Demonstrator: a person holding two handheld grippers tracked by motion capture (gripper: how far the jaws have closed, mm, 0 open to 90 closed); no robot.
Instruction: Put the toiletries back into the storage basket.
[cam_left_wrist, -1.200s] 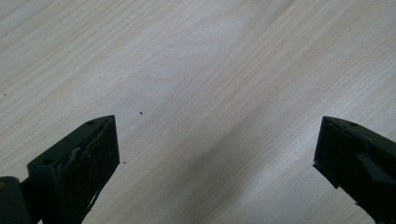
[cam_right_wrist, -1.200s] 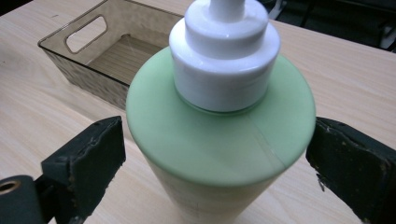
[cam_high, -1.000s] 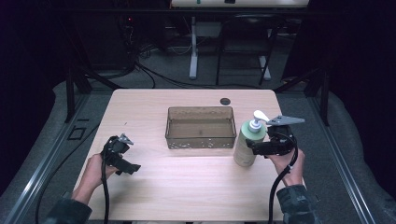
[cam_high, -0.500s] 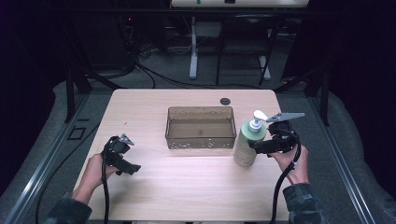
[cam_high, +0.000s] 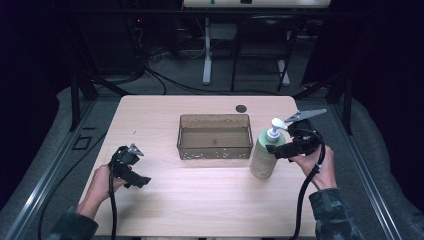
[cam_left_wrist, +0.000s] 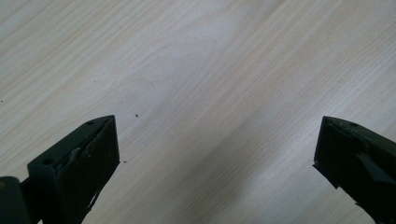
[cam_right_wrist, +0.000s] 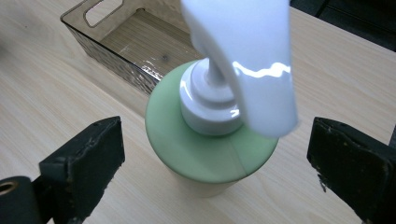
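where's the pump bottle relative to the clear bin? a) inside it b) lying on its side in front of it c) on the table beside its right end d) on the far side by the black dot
c: the pump bottle stands upright on the table just off the right end of the bin, with the right hand-held gripper open around it.

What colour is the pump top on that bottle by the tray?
The pump head is white, on a pale green soap bottle; the right gripper view shows it best.
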